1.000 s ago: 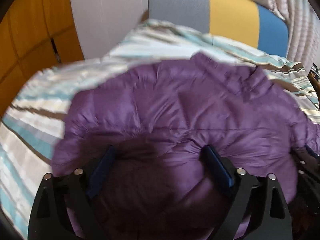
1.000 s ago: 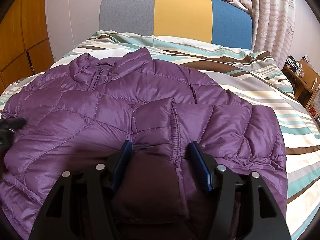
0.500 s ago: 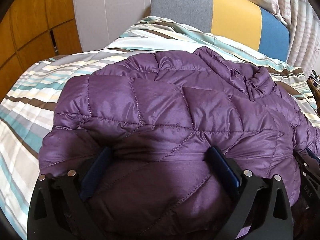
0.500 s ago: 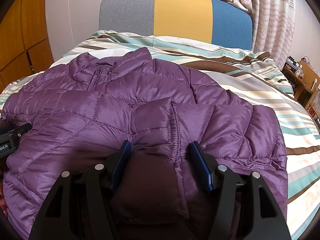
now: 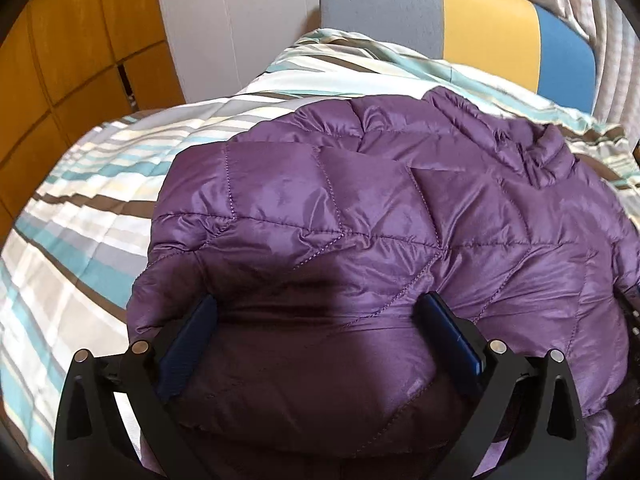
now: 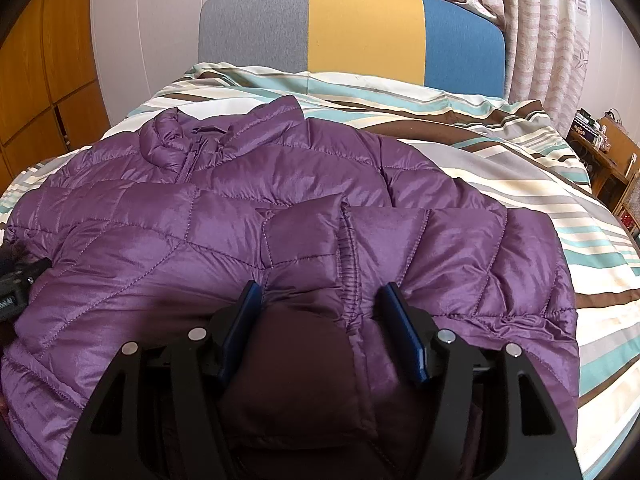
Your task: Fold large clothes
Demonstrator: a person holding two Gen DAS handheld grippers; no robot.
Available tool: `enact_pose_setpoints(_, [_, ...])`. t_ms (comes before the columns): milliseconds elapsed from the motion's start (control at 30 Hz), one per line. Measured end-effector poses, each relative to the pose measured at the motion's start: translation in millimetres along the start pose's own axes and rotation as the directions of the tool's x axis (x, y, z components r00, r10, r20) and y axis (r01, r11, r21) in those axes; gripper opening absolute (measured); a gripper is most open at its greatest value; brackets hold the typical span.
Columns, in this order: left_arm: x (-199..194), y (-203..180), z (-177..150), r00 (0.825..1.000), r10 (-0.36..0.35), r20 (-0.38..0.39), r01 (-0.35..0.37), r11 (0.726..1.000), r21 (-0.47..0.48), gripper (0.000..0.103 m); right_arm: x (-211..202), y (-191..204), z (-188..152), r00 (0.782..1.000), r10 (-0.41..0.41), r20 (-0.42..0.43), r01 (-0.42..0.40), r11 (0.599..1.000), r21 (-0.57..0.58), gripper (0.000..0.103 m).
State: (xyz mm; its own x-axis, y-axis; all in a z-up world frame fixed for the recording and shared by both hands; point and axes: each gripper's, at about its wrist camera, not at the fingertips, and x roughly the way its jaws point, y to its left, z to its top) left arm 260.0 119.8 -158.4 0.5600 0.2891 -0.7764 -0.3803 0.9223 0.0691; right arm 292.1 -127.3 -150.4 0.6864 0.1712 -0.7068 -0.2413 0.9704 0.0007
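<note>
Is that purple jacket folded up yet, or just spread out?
Partly folded: the purple jacket has its sleeves turned in across the front, while its body lies full length on the striped bedspread.

The left gripper (image 5: 316,312) has spread to its widest. The jacket (image 5: 360,208) now lies settled on the bed.

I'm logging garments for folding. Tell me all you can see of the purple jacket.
The jacket is a shiny purple quilted puffer with a stand-up collar and a front zip. It lies spread on the striped bed, collar toward the headboard, a sleeve with a gathered cuff folded across its front. Puffy fabric bulges between the jaws of both the left gripper and the right gripper.
</note>
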Motion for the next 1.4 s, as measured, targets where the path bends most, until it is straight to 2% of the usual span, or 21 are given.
enact_pose_setpoints(233, [-1, 4, 1, 1.0, -0.011, -0.005, 0.011, 1.0, -0.006, 0.1, 1, 0, 1, 1.0, 0.007, -0.003, -0.007, 1.0, 0.004, 0.065])
enact_pose_setpoints(300, [-8, 5, 2, 1.0, -0.015, -0.011, 0.015, 1.0, 0.006, 0.1, 1, -1, 2, 1.0, 0.012, -0.009, -0.012, 1.0, 0.007, 0.068])
enact_pose_setpoints(367, [-20, 5, -1, 1.0, -0.02, -0.005, 0.02, 1.0, 0.017, 0.1, 2, -3, 3, 0.999, 0.029, -0.02, -0.029, 0.999, 0.015, 0.076])
enact_pose_setpoints(433, [-35, 9, -7, 0.999, -0.028, 0.02, 0.027, 0.999, 0.025, 0.1, -1, -8, 6, 0.997, 0.07, -0.04, -0.069, 0.997, 0.031, 0.081])
enact_pose_setpoints(500, [-47, 12, -13, 0.998, -0.037, 0.041, 0.036, 0.999, 0.034, 0.1, -8, -14, 8, 0.994, 0.092, -0.057, -0.089, 0.995, 0.048, 0.082])
enact_pose_setpoints(600, [-67, 22, -30, 0.996, -0.052, 0.069, 0.049, 0.998, 0.038, 0.1, -35, -26, 9, 0.984, 0.174, -0.048, -0.167, 0.979, 0.114, 0.083])
enact_pose_setpoints(700, [-79, 35, -54, 0.995, -0.086, 0.059, 0.085, 0.996, 0.022, 0.1, -67, -34, 3, 0.971, 0.237, -0.031, -0.23, 0.963, 0.139, 0.086])
enact_pose_setpoints(767, [-84, 44, -72, 0.993, -0.117, 0.033, 0.117, 0.993, 0.006, 0.1, -89, -37, -6, 0.968, 0.249, -0.022, -0.244, 0.961, 0.127, 0.086])
enact_pose_setpoints(933, [-93, 65, -108, 0.99, -0.141, -0.006, 0.141, 0.989, -0.038, 0.1, -129, -47, -38, 0.957, 0.289, -0.037, -0.284, 0.954, 0.098, 0.086])
enact_pose_setpoints(1100, [-105, 77, -131, 0.985, -0.17, -0.003, 0.17, 0.983, -0.073, 0.1, -152, -65, -68, 0.957, 0.285, -0.06, -0.275, 0.952, 0.132, 0.086])
enact_pose_setpoints(1400, [-127, 83, -160, 0.981, -0.195, 0.011, 0.195, 0.981, -0.018, 0.1, -187, -93, -118, 0.965, 0.247, -0.093, -0.235, 0.965, 0.119, 0.086])
